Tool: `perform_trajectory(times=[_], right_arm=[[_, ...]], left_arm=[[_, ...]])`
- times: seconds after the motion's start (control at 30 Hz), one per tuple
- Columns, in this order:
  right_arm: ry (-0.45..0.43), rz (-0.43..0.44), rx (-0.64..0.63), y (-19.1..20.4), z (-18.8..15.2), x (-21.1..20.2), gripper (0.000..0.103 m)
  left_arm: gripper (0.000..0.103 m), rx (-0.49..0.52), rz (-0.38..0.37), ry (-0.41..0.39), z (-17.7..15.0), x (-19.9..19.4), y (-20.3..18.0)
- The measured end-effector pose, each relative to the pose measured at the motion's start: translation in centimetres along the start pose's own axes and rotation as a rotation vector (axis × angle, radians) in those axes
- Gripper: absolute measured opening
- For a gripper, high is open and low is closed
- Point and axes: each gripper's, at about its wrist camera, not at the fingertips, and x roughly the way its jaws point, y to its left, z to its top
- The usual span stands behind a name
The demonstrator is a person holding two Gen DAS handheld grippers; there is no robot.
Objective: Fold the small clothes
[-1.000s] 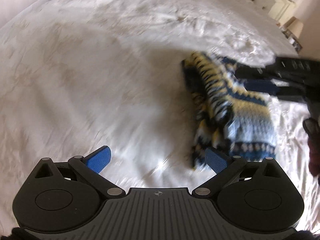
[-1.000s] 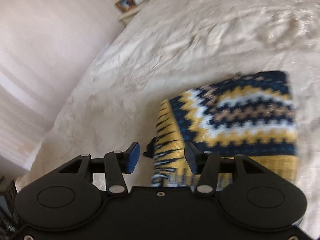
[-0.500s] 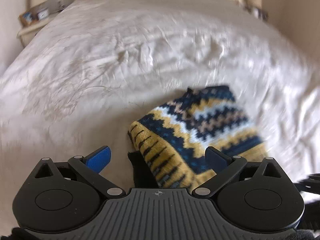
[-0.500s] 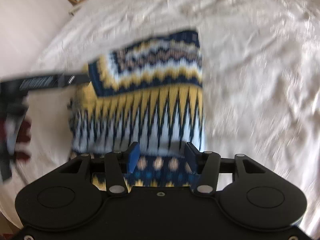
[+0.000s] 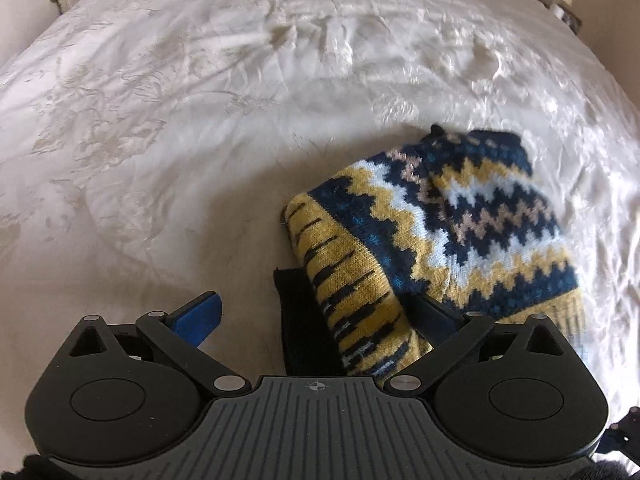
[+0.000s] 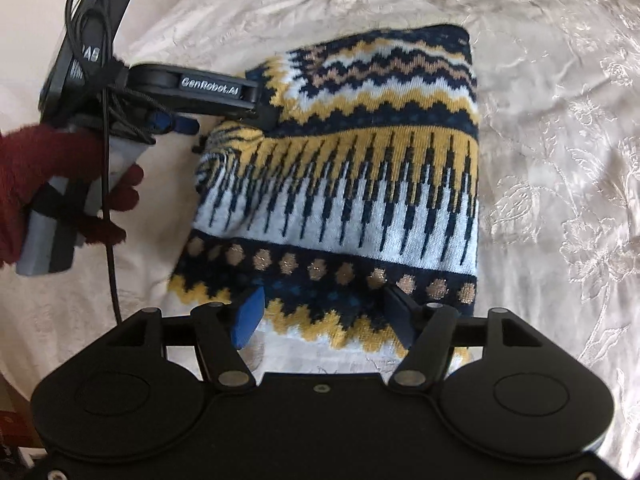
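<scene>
You are handling a soft, thick knitted sweater (image 6: 360,168) that will sag; both grippers' fingers are standing spread, the right gripper's (image 6: 326,314) just widened over the hem, so pinch through all layers at a corner.

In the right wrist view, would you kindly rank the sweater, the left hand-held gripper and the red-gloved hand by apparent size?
1. sweater
2. left hand-held gripper, though nearness may skew it
3. red-gloved hand, partly cut off
</scene>
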Motion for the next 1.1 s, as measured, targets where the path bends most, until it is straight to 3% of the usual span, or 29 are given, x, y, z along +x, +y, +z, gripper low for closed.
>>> perform_trajectory(times=[0.3, 0.37, 0.67, 1.1], right_arm=[[-0.094, 0.029, -0.035, -1.7, 1.1, -3.5, 0.081], [-0.113, 0.038, -0.025, -2.6, 1.5, -4.1, 0.093], [-0.153, 0.057, 0.046, -6.7, 4.6, -4.2, 0.096], [-0.153, 0.089, 0.073, -9.8, 9.7, -1.0, 0.102]], left_arm=[[0.102, -0.09, 0.025, -0.061, -2.2, -4.7, -0.6], [0.102, -0.115, 0.023, -0.077, -2.9, -5.7, -0.8], [0.102, -0.147, 0.03, -0.07, -5.8, -7.8, -2.2], [0.102, -0.165, -0.048, -0.058, -6.5, -6.2, -4.0]])
